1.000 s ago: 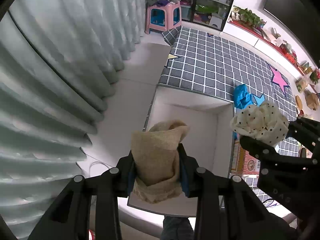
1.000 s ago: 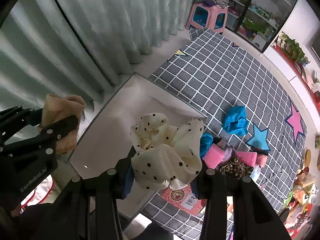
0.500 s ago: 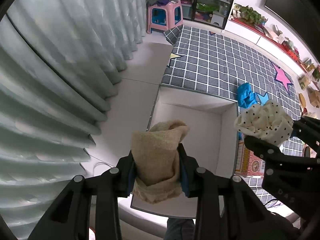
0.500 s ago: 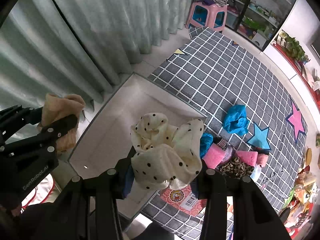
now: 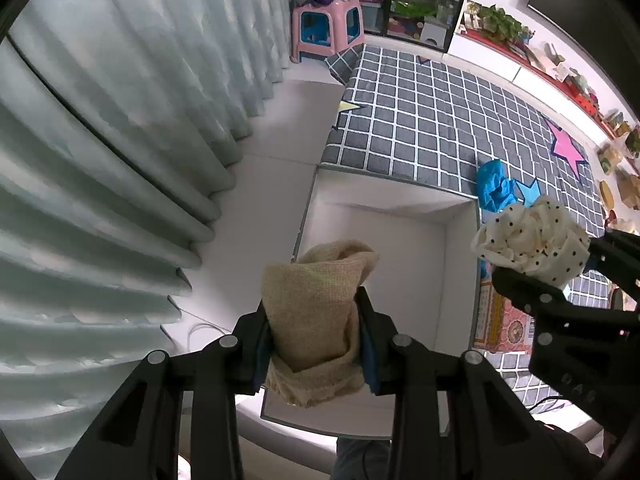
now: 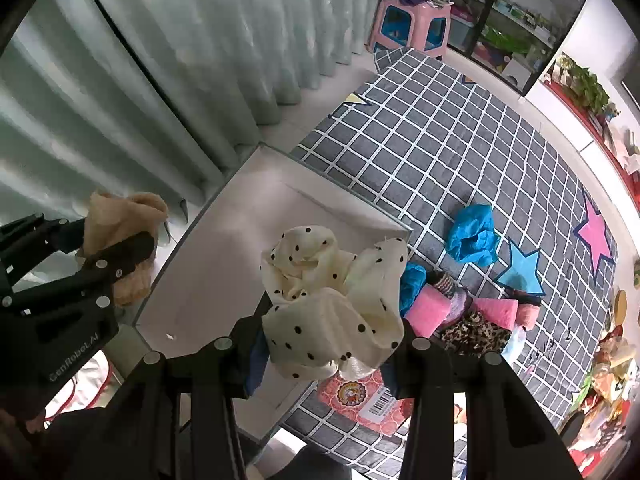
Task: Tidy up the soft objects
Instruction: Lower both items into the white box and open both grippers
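Left hand-held gripper [image 5: 316, 340]: closed on a tan knit cloth [image 5: 316, 308], which is pinched between its two fingers [image 5: 370, 344] and bulges above and below them.
Tan knit cloth, position: held in the air over the near-left corner of the white box [image 5: 384, 196] (not touching it, as far as the view shows).
Right hand-held gripper [image 6: 324, 356]: closed on a cream polka-dot cloth [image 6: 332, 300], the crumpled fabric spilling forward and upward past the fingertips.
Cream polka-dot cloth, position: held over the box's right edge, where the box meets the grey checked mat [image 6: 440, 136].
Grippers to each other: side by side and apart, each visible in the other's camera, the left one near the curtain [image 5: 120, 120].
White box: open-topped, sitting on the floor between the curtain and the mat.
Remaining soft items: a blue cloth [image 6: 472, 236] alone on the mat; a cluster of pink cloths [image 6: 428, 312] and a leopard-print piece [image 6: 472, 334] just right of the box.
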`<control>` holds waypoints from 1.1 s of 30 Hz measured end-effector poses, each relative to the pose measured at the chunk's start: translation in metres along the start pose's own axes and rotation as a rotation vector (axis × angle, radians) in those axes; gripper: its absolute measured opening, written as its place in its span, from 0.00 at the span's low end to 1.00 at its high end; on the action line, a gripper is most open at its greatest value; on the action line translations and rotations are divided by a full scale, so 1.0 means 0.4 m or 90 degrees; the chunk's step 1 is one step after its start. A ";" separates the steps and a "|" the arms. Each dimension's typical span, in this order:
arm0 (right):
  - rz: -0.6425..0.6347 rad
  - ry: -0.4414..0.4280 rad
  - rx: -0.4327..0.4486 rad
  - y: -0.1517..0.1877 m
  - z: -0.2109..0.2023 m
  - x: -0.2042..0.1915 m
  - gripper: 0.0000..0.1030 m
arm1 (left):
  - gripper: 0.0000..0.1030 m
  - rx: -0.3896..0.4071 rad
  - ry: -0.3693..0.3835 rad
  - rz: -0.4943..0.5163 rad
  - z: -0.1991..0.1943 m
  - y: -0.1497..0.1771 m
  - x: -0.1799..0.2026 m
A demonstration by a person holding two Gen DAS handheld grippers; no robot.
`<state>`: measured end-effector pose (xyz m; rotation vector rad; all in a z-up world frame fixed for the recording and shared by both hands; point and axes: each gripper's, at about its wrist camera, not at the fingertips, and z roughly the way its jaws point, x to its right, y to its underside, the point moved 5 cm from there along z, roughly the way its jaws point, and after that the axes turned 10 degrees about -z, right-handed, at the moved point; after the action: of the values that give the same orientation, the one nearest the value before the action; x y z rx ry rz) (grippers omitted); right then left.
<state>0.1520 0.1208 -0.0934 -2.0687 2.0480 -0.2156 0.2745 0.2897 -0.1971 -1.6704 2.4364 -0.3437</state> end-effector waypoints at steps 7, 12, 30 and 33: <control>0.013 -0.013 -0.026 0.006 0.037 0.007 0.45 | 0.38 -0.033 0.001 0.006 0.041 0.016 0.008; 0.023 -0.023 -0.053 0.016 0.072 0.006 0.45 | 0.38 -0.062 0.002 0.011 0.085 0.039 0.016; 0.027 -0.053 -0.129 0.050 0.189 -0.041 0.45 | 0.38 -0.169 0.014 0.011 0.230 0.147 0.029; 0.027 -0.056 -0.132 0.055 0.194 -0.044 0.45 | 0.38 -0.176 0.016 0.004 0.240 0.156 0.029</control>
<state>0.1506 0.1425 -0.1730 -2.1059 2.1376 0.0976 0.2399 0.2914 -0.3067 -1.7709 2.6055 -0.0259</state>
